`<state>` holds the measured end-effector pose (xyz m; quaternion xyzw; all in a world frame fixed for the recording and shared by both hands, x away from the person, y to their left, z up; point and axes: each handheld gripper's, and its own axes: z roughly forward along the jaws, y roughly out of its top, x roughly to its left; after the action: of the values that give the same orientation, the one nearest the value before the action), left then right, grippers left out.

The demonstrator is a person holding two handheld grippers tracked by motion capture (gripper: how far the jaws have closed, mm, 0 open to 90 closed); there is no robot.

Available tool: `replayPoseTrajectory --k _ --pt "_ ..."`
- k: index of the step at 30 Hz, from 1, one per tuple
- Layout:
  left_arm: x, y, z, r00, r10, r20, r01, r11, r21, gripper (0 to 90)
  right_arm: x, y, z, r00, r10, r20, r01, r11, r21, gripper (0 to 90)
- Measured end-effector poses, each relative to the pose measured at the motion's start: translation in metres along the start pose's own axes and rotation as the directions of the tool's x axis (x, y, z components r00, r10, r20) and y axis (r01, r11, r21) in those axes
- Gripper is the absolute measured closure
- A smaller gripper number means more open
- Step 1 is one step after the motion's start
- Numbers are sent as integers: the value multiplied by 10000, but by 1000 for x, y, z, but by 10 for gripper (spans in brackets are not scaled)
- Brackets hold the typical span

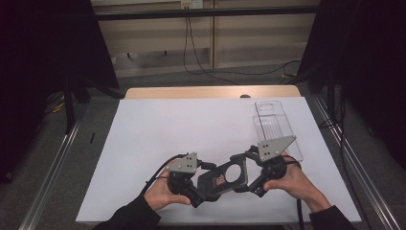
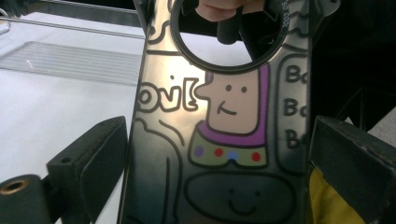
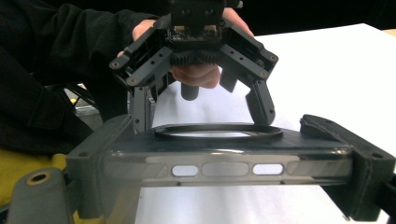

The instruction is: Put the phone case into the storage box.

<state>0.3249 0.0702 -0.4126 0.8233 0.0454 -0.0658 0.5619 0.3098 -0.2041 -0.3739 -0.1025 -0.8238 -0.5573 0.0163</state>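
Now both grippers hold one phone case (image 1: 225,177) between them, lifted just above the white surface (image 1: 182,124) near its front edge. Left gripper (image 1: 203,184) clamps the case's lower end — its jaws press both long edges, cartoon print (image 2: 231,126) facing its camera. Right gripper (image 1: 246,167) grips the ring end (image 3: 219,132), jaws closed on the case sides. Clear tray (image 1: 275,124) lies at right rear, apart from the case.

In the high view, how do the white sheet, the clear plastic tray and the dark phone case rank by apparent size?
1. white sheet, by far the largest.
2. clear plastic tray.
3. dark phone case, though both grippers cover its ends, so its lead under the tray is unsure.
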Motion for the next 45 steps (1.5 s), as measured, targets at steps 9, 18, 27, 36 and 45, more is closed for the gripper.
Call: replayPoseTrajectory --k 9,18,27,36,45 --pt "3 -1 -12 9917 -393 -1227 328 9980 -543 42 -3 0 -9 9987 228 454 -221 9996 -155 116" --pt "-3 -3 -26 9688 -577 -2411 367 9952 -905 20 -10 -1 -15 9952 488 844 -474 9987 -189 117" --pt "-5 -16 -52 9304 -954 -3539 597 9921 -1105 26 -11 0 -25 9877 773 1360 -723 9965 -418 117" --pt "-9 -31 -78 8539 -1608 -4950 723 9785 -1933 21 -12 1 -30 9790 1038 1755 -950 9938 -582 116" --pt "-13 -44 -86 8047 -1812 -5653 775 9762 -2026 19 -15 0 -37 9678 1314 2147 -1205 9907 -629 116"
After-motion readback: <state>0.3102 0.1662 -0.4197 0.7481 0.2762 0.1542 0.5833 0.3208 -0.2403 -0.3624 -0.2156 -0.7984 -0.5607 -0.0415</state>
